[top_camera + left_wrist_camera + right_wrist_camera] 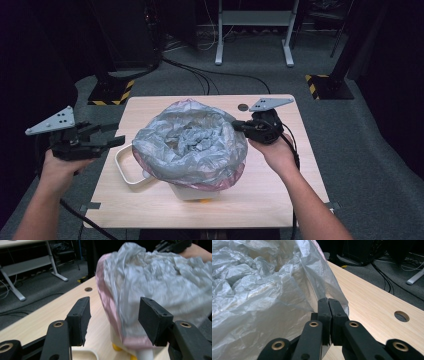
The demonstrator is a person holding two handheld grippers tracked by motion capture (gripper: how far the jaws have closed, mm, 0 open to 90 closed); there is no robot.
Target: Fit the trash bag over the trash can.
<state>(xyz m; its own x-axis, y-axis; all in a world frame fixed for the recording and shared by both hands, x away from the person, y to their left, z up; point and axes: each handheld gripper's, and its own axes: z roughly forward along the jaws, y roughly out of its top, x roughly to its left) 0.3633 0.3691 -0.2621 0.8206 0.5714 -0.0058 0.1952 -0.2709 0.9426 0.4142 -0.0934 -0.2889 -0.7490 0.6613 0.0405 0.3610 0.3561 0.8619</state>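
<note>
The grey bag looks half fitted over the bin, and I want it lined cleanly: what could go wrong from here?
1. The right gripper pinches the grey bag by a thin edge; pulling could tear it.
2. The left gripper is open, off the bag, so that side could slip off the white bin.

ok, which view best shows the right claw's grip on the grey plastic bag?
The right gripper view: the right claw is shut on the edge of the crumpled grey plastic bag, film pinched between the pads. The high view shows that claw at the bag's rim, small. The left gripper view shows the bag's side, blurred.
</note>
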